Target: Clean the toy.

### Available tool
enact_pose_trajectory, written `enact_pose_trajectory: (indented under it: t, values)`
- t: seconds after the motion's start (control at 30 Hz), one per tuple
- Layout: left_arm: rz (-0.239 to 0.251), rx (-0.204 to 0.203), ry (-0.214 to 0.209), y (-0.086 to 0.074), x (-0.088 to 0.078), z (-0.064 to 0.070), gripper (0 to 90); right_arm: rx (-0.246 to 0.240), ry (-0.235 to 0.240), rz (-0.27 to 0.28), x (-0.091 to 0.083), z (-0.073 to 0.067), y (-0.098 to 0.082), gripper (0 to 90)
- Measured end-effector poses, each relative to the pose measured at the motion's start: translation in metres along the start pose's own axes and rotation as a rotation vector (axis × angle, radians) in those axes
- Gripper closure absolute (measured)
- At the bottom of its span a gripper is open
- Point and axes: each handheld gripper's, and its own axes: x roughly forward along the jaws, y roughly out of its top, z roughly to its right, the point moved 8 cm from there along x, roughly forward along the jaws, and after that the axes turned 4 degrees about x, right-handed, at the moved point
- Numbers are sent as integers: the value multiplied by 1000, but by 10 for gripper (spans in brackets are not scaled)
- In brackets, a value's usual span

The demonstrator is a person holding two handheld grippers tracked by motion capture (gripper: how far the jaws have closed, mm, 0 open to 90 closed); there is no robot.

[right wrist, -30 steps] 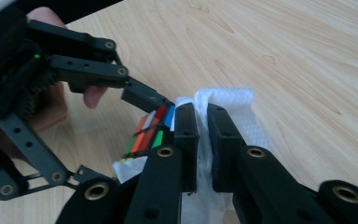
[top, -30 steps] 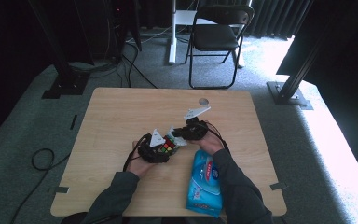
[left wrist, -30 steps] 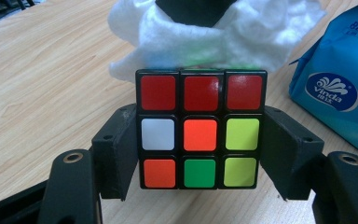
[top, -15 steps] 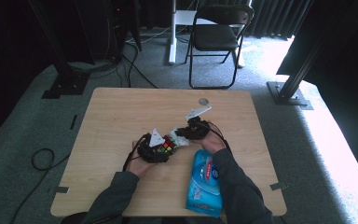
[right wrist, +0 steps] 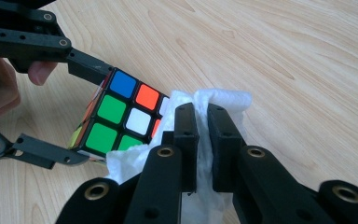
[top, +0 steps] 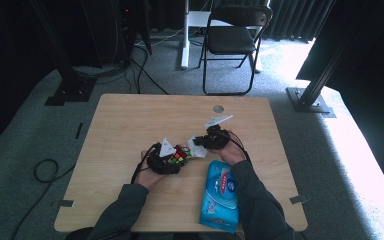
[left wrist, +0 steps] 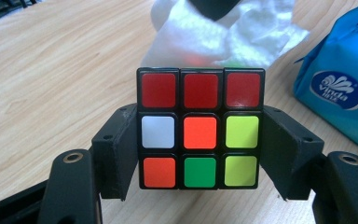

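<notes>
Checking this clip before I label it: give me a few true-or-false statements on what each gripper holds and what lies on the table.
1. The left gripper is clamped on the puzzle cube. True.
2. The right gripper holds a pen. False: its fingers pinch a white wipe.
3. The wipe touches the cube. True, in the right gripper view.
4. The blue wipes pack stands on the chair. False: it lies on the table, by the person's right forearm.
5. The cube's top row in the left gripper view is green. False: red.
</notes>
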Motion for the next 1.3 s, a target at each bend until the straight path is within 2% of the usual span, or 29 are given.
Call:
enact_pose_trajectory:
  t: [0.8,1.03,1.3]
  values:
    - [-19,-35,-4,-11,3,-6,345,0,1,0,1,0,-2,840]
    - [-32,-60,-20,-18,-4,-11,345,0,-2,-5,0,0,-3,840]
    - [-48,-78,-21,-29,-13,-17,344,1,-1,-5,1,0,-3,839]
